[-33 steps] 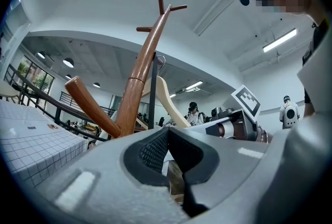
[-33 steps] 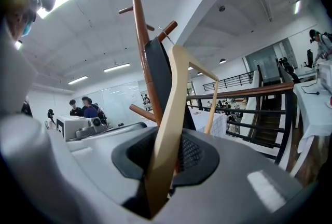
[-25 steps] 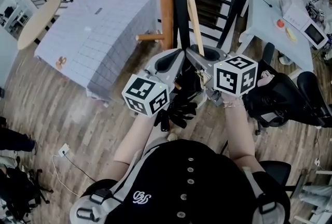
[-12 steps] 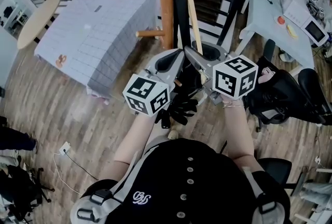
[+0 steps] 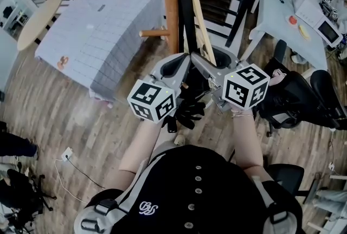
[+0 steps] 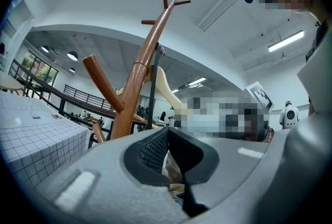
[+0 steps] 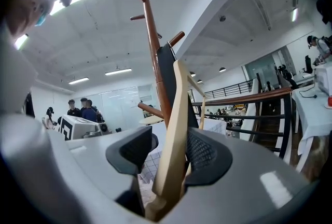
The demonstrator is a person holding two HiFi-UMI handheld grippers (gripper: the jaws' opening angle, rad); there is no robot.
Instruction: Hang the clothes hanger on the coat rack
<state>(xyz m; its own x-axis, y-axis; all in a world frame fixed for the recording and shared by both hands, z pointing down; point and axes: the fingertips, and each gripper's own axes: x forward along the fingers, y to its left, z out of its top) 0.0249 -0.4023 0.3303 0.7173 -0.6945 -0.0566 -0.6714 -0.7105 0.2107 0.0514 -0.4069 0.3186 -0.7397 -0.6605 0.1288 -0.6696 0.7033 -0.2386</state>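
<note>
Since approx. 1 sec ago the jaws of the right gripper (image 7: 171,151) have gone much wider, and they are opening at this moment. Both hands kept almost the same place in the head view.

The pale wooden hanger (image 7: 175,114) stands upright btw. the right jaws. It leans on the right-hand pad, w/ a clear gap to the left-hand pad, so the grip is released. The hanger's lower end goes down into the throat of the jaws.

Its upper part rises beside the brown coat rack (image 7: 154,52), close to the pole. In the left gripper view a thin metal hook on top of the hanger reaches the pole just under an upper peg; whether it really bears there, I cannot tell. A dark strip (image 5: 186,11) hangs btw. pole and hanger.

The left gripper (image 6: 167,148) is just beside the right one, both pointing at the rack. Its jaws are clenched, tips touching, and no thing is seen gripped.

Behind the rack stands a bench (image 5: 103,27) w/ a checked cloth.
</note>
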